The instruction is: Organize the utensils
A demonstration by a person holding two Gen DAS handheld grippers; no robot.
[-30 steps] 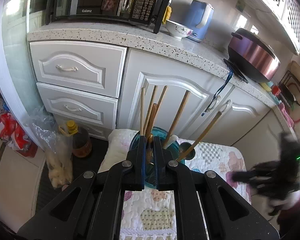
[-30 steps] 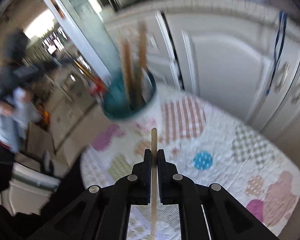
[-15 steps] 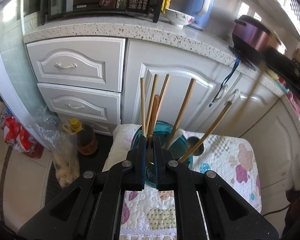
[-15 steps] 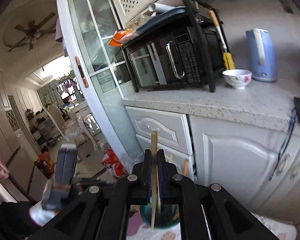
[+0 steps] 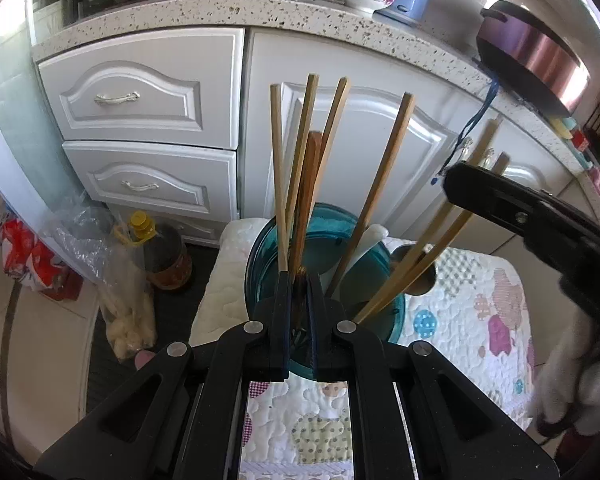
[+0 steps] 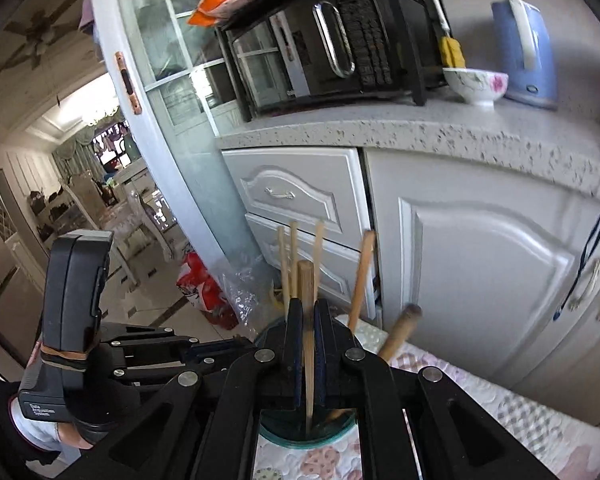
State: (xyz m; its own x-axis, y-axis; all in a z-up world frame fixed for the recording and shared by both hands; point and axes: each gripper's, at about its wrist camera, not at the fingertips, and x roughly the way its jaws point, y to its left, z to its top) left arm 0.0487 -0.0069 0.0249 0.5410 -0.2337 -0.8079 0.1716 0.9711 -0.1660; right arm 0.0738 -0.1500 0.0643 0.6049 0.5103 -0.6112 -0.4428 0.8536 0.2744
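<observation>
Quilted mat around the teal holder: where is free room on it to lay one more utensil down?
Free: the quilted mat right of the teal holder, out to its right edge, below the right gripper; also the strip under the left gripper. Crowded: the holder itself, full of fanned chopsticks.

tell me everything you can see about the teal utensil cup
The teal cup is a round, see-through container, glass or plastic by its look, standing upright on a quilted patchwork cloth in front of white cabinets. It holds several wooden chopsticks fanned outward, a darker wooden handle and a white spoon. The left gripper is shut on its near rim. The right gripper holds one more chopstick, its tip down inside the cup.
</observation>
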